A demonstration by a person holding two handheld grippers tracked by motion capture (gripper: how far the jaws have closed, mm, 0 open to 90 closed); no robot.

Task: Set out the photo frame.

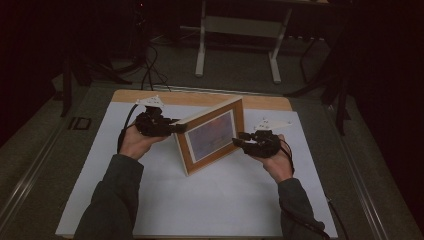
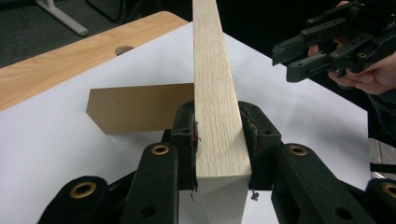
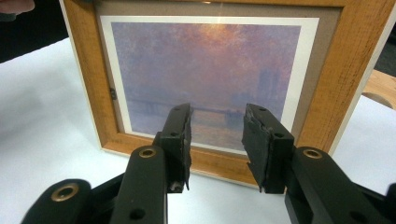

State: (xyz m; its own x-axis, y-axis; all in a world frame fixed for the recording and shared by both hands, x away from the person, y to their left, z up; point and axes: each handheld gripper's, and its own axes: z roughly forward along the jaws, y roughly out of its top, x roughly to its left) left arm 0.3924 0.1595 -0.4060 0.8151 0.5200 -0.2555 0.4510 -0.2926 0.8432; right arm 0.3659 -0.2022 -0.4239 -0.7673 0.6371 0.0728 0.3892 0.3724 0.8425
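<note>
A wooden picture frame [image 1: 212, 135] is stood on edge near the middle of the white sheet [image 1: 200, 200] that covers the table [image 1: 210, 99]. Its long axis is run level, from the near left to the far right in the high view, and its glazed face is turned towards the person's right side. A hazy purple and orange print with a white border is shown behind the glass [image 3: 205, 74]. No writing or label can be read on it.

The left gripper [image 1: 172, 127] is clamped on the frame's left upright edge; in the left gripper view the pale wood edge [image 2: 217, 116] is seen pressed between both pads. Behind the frame, a brown cardboard stand [image 2: 135, 109] is seen jutting out from the back, low over the sheet.

The right gripper [image 1: 239, 140] is held just in front of the frame's face with its jaws apart and nothing between them; the glass is not touched.

Beyond the table, the white legs of another table [image 1: 237, 40] and cables on the floor [image 1: 150, 65] are seen in the dark.
</note>
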